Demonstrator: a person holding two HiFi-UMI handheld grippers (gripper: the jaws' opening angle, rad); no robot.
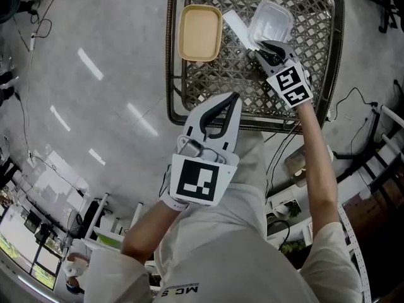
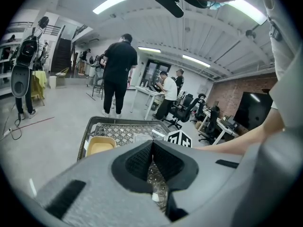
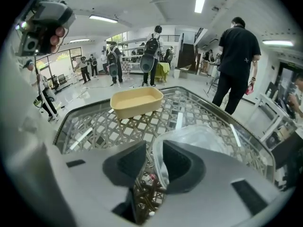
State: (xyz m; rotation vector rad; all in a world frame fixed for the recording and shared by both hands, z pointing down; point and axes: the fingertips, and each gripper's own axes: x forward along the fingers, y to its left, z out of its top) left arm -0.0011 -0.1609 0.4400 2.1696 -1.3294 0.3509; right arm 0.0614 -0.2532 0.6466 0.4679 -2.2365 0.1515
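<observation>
The head view looks steeply down from above the person's chest, with the left gripper [image 1: 235, 97] and right gripper [image 1: 260, 48] below it and the lattice worktop [image 1: 252, 74] beyond. The left gripper view is held back from the worktop's near edge and faces along its jaws, across the worktop into the room. The right gripper view sits close over the worktop. All three share the beige tray [image 1: 200, 33]. The clear container [image 1: 270, 23] shows in the head and right gripper views, perhaps faintly in the left.
</observation>
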